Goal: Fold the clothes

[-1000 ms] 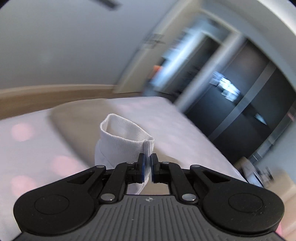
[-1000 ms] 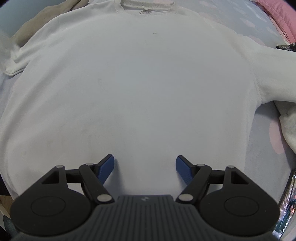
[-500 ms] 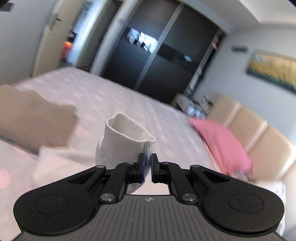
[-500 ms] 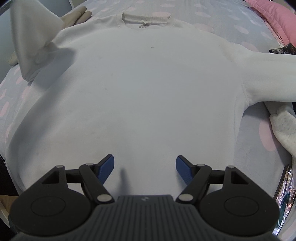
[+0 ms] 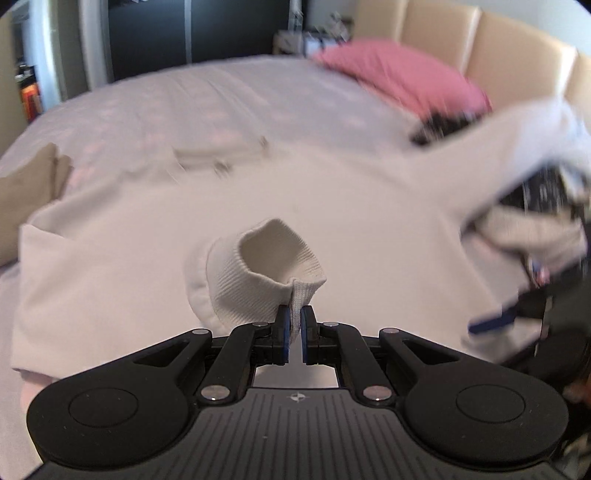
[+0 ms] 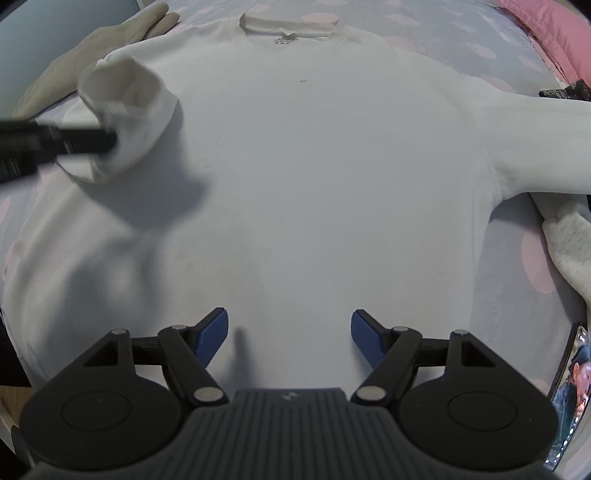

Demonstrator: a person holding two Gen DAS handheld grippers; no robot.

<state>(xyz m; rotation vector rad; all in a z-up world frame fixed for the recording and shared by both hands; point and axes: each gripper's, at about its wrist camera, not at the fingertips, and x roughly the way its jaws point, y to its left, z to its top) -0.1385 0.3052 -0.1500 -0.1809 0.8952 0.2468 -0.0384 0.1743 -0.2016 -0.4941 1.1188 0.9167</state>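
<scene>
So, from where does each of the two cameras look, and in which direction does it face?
Left wrist: sits on the left gripper, low over the white sweatshirt, facing across the bed toward the pink pillow and headboard; its own fingers pinch the sleeve cuff.
Right wrist: sits on the right gripper near the hem, looking down along the sweatshirt toward the collar; its own blue fingers stand open and empty.
Shared: the sweatshirt, the cuff, and each view catches the other gripper at its edge.

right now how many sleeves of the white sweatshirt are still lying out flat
1. The right-hand sleeve lies stretched out sideways on the bed. The other sleeve's cuff is pinched in the left tool and lifted over the sweatshirt's body.
</scene>
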